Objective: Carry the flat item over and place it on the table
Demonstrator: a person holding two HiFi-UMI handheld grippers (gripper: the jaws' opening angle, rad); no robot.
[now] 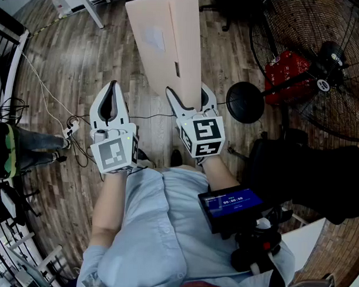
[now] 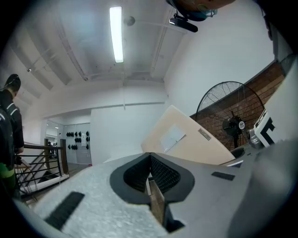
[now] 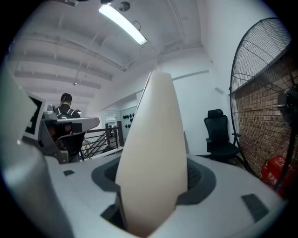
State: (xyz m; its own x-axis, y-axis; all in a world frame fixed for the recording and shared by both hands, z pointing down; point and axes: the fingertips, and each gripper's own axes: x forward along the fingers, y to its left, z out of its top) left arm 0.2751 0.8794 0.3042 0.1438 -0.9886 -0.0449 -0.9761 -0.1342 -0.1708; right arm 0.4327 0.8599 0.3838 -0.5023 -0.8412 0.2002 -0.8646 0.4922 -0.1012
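- Two jaws of our right gripper [image 1: 187, 98] stood fairly wide apart, yet they were clamped on the near end of the flat item [image 1: 165, 39], a beige sheet thick enough to hold them apart.
- We judged that we gripped it by one end so that it could jut forward, clear of our body, as we carried it.
- Our left gripper [image 1: 112, 87] had its jaws together on nothing and rode level beside the right one; we took it to be idle, ready to steady the sheet.
- The item hung over the wooden floor [image 1: 76, 66], with a large fan [image 1: 323, 62] off to the right.
- No table showed plainly ahead, so we reckoned the placing was not yet begun.
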